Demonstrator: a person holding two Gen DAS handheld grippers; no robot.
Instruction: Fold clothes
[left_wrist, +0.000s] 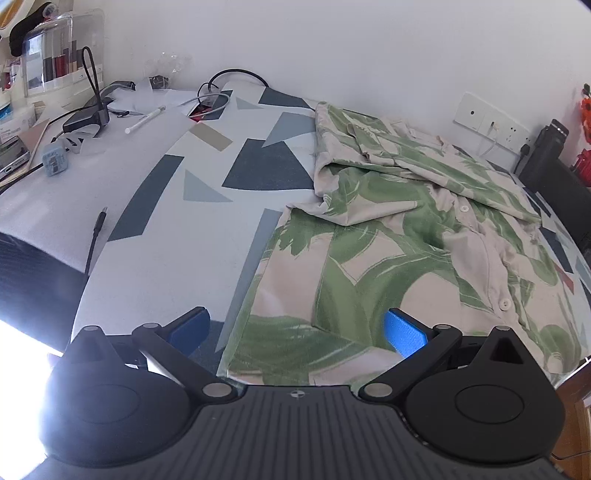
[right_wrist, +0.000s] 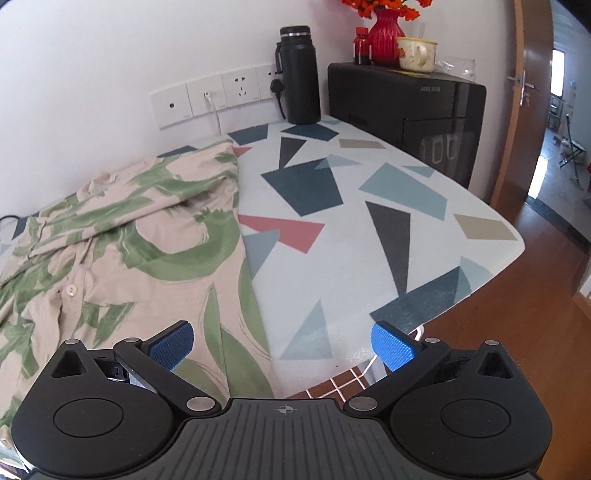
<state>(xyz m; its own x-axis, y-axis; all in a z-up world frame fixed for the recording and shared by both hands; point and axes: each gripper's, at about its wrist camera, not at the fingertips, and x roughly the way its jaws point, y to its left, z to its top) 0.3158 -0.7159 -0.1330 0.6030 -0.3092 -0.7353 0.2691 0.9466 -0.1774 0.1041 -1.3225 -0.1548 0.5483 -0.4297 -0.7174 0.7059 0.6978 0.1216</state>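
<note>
A beige button-up shirt with green leaf print (left_wrist: 388, 236) lies spread on a table covered in a pale cloth with geometric shapes (left_wrist: 207, 229). Its sleeves are folded in over the chest and the collar points to the wall. My left gripper (left_wrist: 295, 328) is open, hovering over the shirt's near left hem with nothing between its blue pads. In the right wrist view the same shirt (right_wrist: 122, 240) fills the left half of the cloth (right_wrist: 332, 229). My right gripper (right_wrist: 282, 345) is open above the shirt's right hem edge, holding nothing.
Cables, a charger block (left_wrist: 54, 162), a pen (left_wrist: 144, 119) and boxes clutter the table's far left. A black flask (right_wrist: 300, 74) and a black appliance (right_wrist: 406, 110) with a red vase (right_wrist: 386, 31) and mug stand at the far right. Wall sockets (right_wrist: 218, 98) sit behind the shirt. Wooden floor (right_wrist: 517, 314) lies past the table edge.
</note>
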